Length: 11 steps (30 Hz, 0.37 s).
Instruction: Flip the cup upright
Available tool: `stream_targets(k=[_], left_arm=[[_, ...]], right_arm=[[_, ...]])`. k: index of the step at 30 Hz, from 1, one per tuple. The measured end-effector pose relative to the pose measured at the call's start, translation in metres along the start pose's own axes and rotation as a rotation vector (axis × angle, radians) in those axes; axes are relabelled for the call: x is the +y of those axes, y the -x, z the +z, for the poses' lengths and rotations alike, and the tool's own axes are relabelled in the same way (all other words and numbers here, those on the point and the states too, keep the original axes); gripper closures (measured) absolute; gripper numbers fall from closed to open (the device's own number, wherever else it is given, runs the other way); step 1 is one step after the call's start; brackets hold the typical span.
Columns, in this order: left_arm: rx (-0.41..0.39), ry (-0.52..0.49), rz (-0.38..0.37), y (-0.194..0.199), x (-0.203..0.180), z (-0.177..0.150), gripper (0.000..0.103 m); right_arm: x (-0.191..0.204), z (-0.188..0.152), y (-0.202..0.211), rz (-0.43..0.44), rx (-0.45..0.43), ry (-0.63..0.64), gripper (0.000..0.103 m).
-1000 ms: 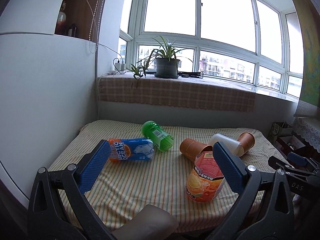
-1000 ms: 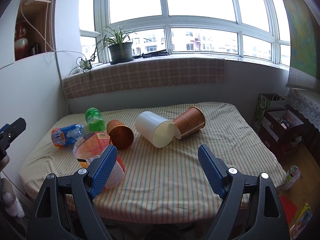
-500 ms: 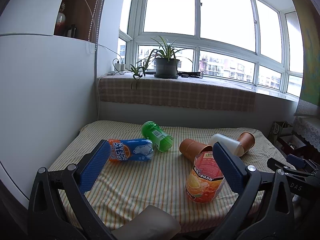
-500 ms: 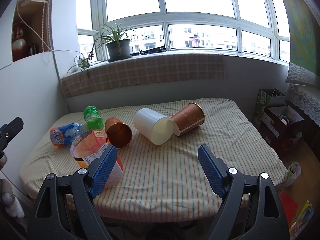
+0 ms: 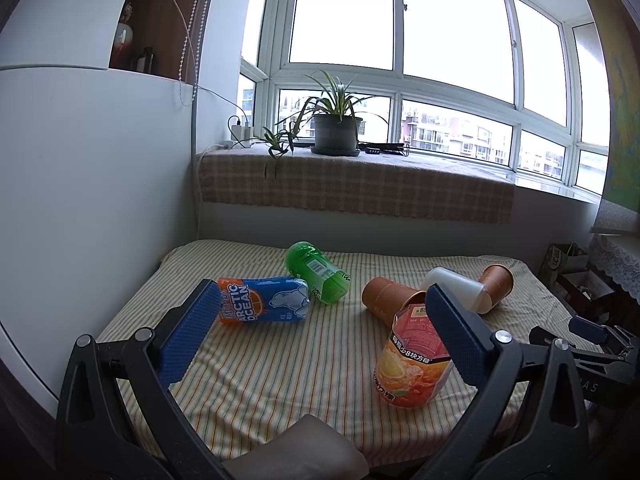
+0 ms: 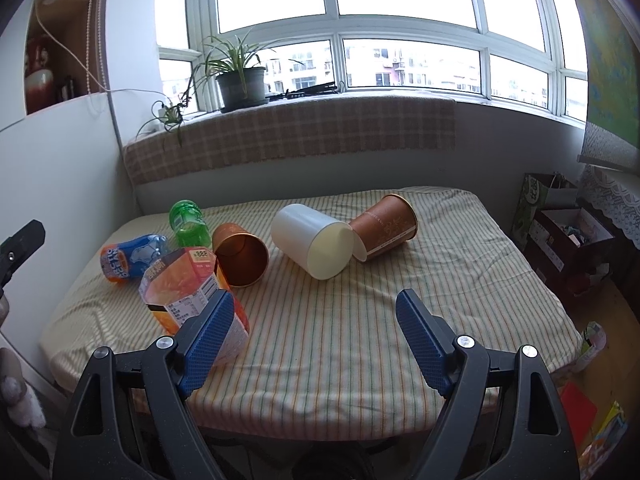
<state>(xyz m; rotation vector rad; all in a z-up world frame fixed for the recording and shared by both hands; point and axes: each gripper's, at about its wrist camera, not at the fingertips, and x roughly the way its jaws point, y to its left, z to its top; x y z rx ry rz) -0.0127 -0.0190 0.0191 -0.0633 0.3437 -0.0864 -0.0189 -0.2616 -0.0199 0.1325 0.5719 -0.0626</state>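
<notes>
The left gripper point(image 5: 324, 334) is held with its blue-padded jaws spread wide and nothing between them; it is poised above the near edge of the striped cloth-covered table point(image 5: 280, 376). The right gripper point(image 6: 316, 340) is likewise held wide apart and empty, above the near side of the same table point(image 6: 360, 320). The tip of the right gripper is seen at the right edge of the left wrist view, and the tip of the left gripper at the left edge of the right wrist view.

Nearest the grippers, an orange printed drink carton cup point(image 6: 188, 292) is noted, tilted. Just behind it, a brown paper cup point(image 6: 240, 254) is lying on its side, mouth toward the right gripper. Further right, a white plastic cup point(image 6: 314, 246) is lying on its side, touching a second brown paper cup with pale print point(image 6: 384, 226), also on its side. At the far left, a blue and orange labelled bottle point(image 5: 264, 300) and a green plastic bottle point(image 5: 316, 272) are lying down, touching each other.

A potted green plant point(image 5: 336, 128) is recorded on the checked-cloth windowsill point(image 5: 360, 192).
</notes>
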Motion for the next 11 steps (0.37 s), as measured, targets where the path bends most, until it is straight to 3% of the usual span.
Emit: stream_targets(k=[11], left_arm=[[-0.003,0.003,0.018,-0.0044,0.0064,-0.0009,0.000]], right_arm=[[0.0053,-0.0034,-0.0085,0.006,0.025,0.012,0.020]])
